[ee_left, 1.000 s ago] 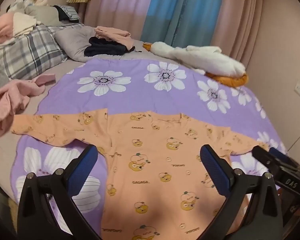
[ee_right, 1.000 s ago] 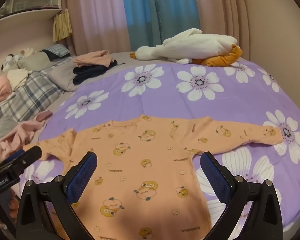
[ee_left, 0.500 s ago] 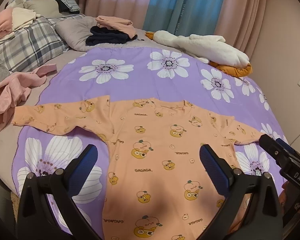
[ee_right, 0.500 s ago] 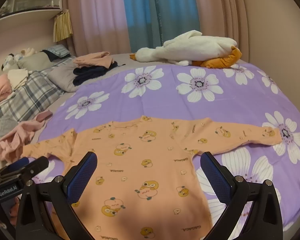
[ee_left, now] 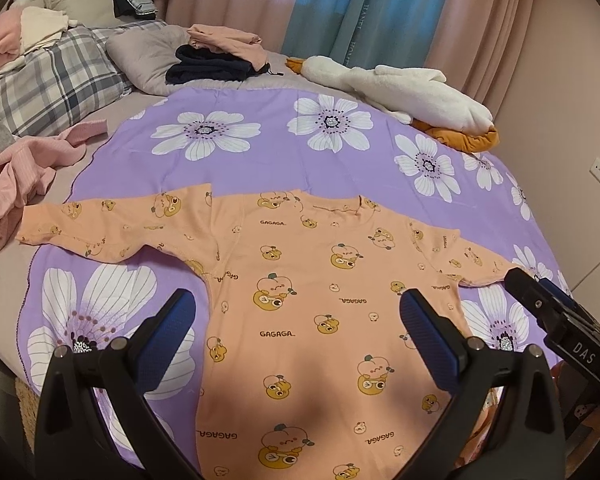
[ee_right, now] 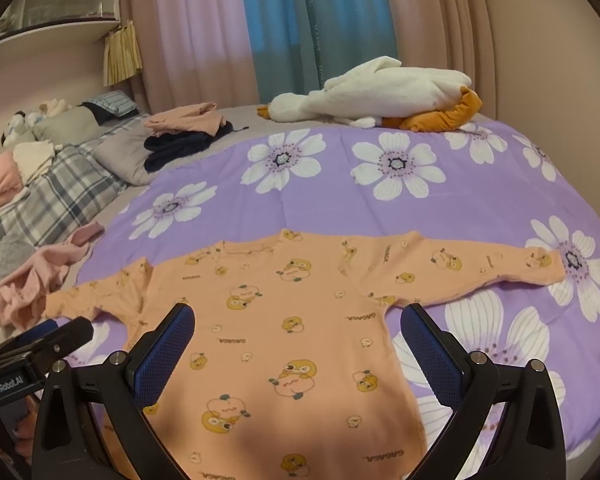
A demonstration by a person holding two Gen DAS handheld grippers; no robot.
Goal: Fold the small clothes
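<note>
orange printed baby top [ee_left: 300, 300] spread flat with sleeves out on the purple flowered sheet [ee_left: 260, 160], left gripper [ee_left: 296, 328] spread wide above its hem, right gripper [ee_right: 296, 336] likewise spread, both empty, plush goose [ee_right: 380, 92] beyond the top

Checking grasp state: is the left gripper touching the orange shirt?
Apart. Left wrist view: left gripper hangs open above the flat orange shirt, pinching nothing.

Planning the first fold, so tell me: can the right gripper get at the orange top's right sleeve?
Probably yes. The right gripper hangs with jaws open above the orange top, and the right sleeve lies flat on the purple sheet with nothing across it.
</note>
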